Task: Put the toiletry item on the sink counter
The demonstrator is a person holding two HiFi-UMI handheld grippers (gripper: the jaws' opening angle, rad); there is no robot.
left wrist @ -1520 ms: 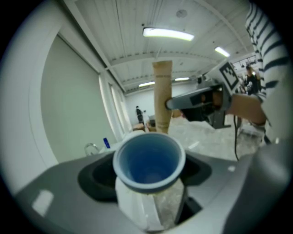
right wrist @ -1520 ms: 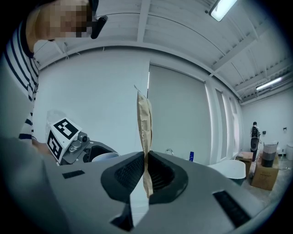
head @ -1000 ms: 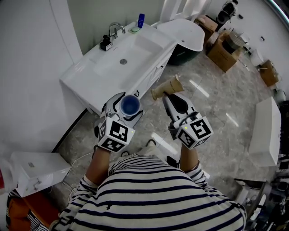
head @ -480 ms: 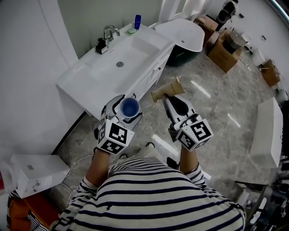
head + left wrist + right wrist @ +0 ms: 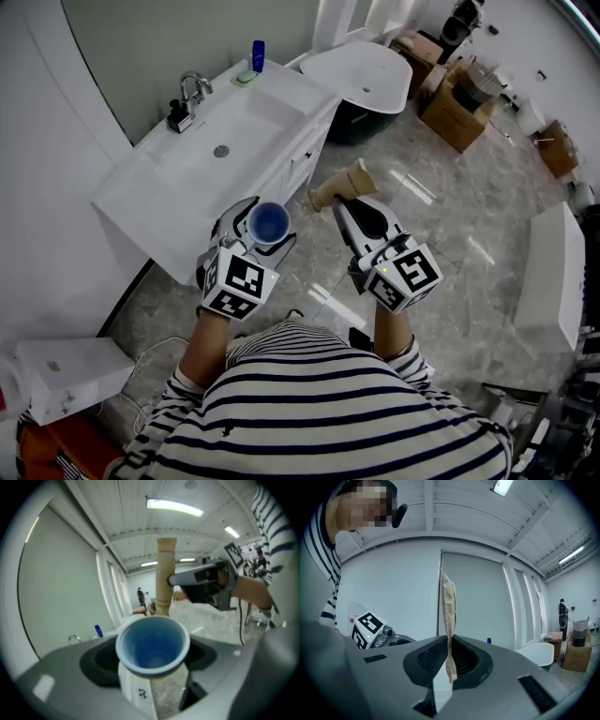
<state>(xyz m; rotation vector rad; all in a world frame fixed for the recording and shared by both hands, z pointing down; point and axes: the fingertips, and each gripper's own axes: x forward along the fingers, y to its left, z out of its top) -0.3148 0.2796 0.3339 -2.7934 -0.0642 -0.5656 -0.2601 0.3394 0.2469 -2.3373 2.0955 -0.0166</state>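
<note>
While aloft, cup inside left tool

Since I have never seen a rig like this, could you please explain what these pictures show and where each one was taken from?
There is no robot here. A person in a striped shirt holds a hand-held gripping tool in each hand. The head view looks down from a camera on the person's head. The other two views come from a camera riding on each tool, looking along its jaws. The left tool grips a blue cup. The right tool pinches a flat tan paper piece. Ahead stands a white sink counter with a faucet, a small blue bottle and a green dish along its back.
</note>
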